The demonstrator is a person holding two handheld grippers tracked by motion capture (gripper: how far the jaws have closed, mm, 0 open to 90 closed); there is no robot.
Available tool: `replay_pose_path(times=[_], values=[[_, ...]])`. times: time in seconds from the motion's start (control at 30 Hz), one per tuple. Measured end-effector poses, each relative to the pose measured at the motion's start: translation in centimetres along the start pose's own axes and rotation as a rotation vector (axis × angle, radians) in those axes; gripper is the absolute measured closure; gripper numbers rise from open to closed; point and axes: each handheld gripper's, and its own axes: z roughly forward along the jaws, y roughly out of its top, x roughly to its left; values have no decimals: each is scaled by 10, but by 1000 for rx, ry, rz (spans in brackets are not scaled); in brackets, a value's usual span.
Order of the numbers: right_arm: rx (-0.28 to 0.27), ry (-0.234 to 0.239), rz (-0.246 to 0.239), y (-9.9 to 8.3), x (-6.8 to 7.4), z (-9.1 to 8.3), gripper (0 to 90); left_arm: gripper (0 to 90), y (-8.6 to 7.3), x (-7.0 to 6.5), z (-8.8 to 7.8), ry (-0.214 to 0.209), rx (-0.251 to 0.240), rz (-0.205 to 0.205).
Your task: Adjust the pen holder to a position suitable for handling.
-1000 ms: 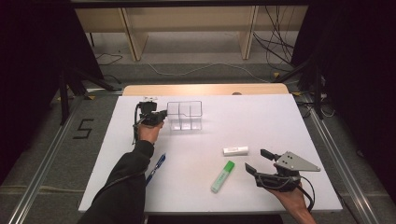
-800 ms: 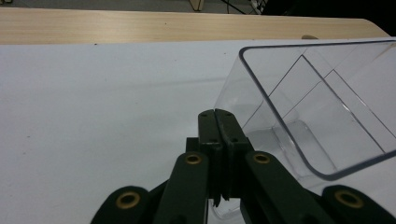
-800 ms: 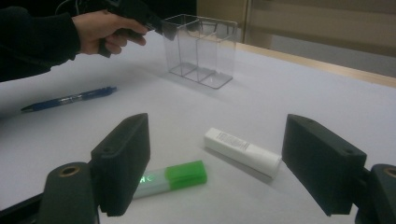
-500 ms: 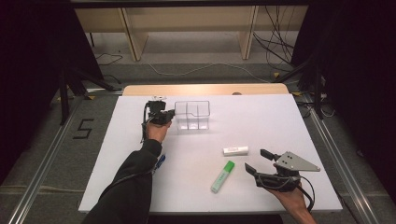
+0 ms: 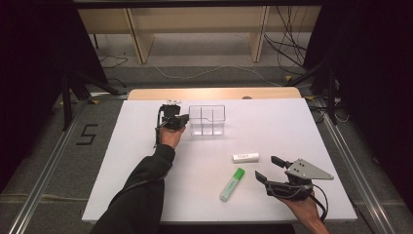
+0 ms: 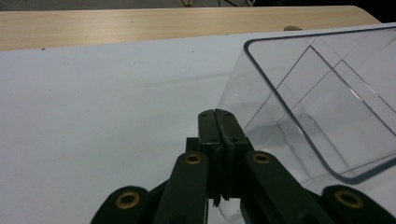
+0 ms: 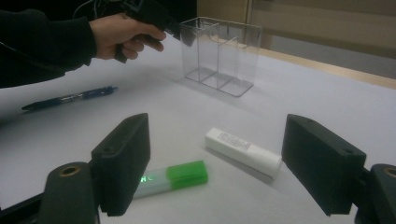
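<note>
A clear plastic organizer (image 5: 208,120) with several compartments stands upright on the white table (image 5: 292,122), toward the back. My left gripper (image 5: 181,120) is shut, and its tips rest against the organizer's left wall. In the left gripper view the jaws (image 6: 218,116) meet with nothing between them, the organizer (image 6: 322,107) just to their right. My right gripper (image 5: 265,167) stands open near the front right. Between its jaws (image 7: 212,154), farther off, lie a white tube (image 7: 243,151) and a green highlighter (image 7: 173,179). From above, the highlighter (image 5: 232,184) and the tube (image 5: 246,157) lie left of that gripper.
A blue pen (image 7: 70,99) lies on the table beside the person's left sleeve (image 5: 141,190). A wooden strip (image 5: 214,92) runs along the table's far edge. Metal rails (image 5: 48,170) and dark floor flank the table.
My left gripper has moved to the right, and the organizer has shifted right along with it. The right gripper, highlighter and tube have stayed put.
</note>
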Motion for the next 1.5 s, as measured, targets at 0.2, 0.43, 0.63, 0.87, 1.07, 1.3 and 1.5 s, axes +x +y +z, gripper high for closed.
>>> replay_pose_path(times=[0.2, 0.43, 0.63, 0.87, 1.07, 1.3, 1.5], values=[[0, 1, 2, 0, -1, 0, 245, 894, -1, -3, 3, -8, 3, -5], [-5, 1, 3, -1, -1, 0, 245, 848, -2, 14, -7, 6, 3, -26], [-4, 1, 5, 0, 0, 0, 245, 723, -1, 25, -25, -13, -1, -42], [3, -1, 5, 0, 0, 0, 245, 438, 2, 23, -61, -28, 50, 12], [0, 2, -2, 0, 2, 0, 245, 331, -2, 21, -80, -43, 84, 30], [-2, 2, 4, 0, 1, 0, 245, 252, -8, 16, -91, -102, 148, 43], [-3, -2, 1, 0, 1, -2, 244, 209, -16, 15, -101, -126, 176, 51]])
